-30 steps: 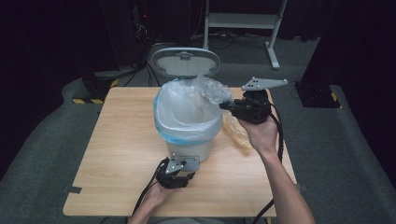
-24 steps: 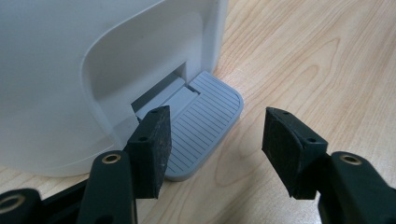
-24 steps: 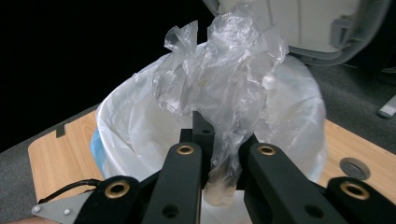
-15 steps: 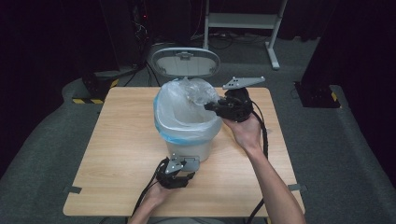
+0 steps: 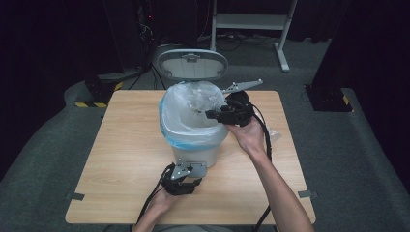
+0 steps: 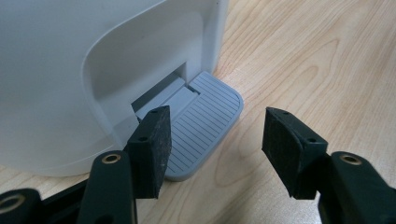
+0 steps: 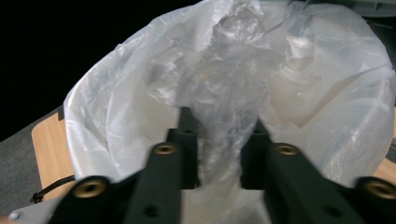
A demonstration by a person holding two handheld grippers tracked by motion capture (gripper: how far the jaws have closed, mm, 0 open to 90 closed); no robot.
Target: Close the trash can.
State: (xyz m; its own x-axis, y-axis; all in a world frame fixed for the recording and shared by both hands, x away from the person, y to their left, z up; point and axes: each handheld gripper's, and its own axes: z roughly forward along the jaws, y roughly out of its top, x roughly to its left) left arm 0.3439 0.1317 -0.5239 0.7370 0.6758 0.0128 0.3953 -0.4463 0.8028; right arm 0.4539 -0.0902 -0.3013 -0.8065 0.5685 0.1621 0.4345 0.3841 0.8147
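Pedal bin (image 5: 205,152) sits mid-table, white smooth plastic, rounded body, oval grey-rimmed lid (image 5: 192,64) flipped up at the back. Thin translucent liner bag (image 5: 179,121) is folded over the rim w/ a pale blue band, crinkly and glossy. Table (image 5: 121,145) is light wood-grain laminate, matte.

L gripper (image 5: 180,180) is low at the bin's front base, on the grey foot pedal (image 6: 205,121): a rounded-corner tab w/ fine ribbed lines, sticking out of a recessed slot in the bin wall. In the left gripper view its black foam-faced pads stand apart w/ an empty gap; one pad (image 6: 152,149) is over the pedal's near edge, the other over bare wood. Nothing pinched; contact w/ the pedal can't be confirmed.

R gripper (image 5: 209,114) is over the bin mouth, pointing into the liner. Jaws have just been opening. In the right gripper view a bunched wad of clear crumpled plastic film (image 7: 229,93) hangs between the pads, blurred; pads look slack on it, not clamping. Wad is inside the bag opening, above the liner's bottom.
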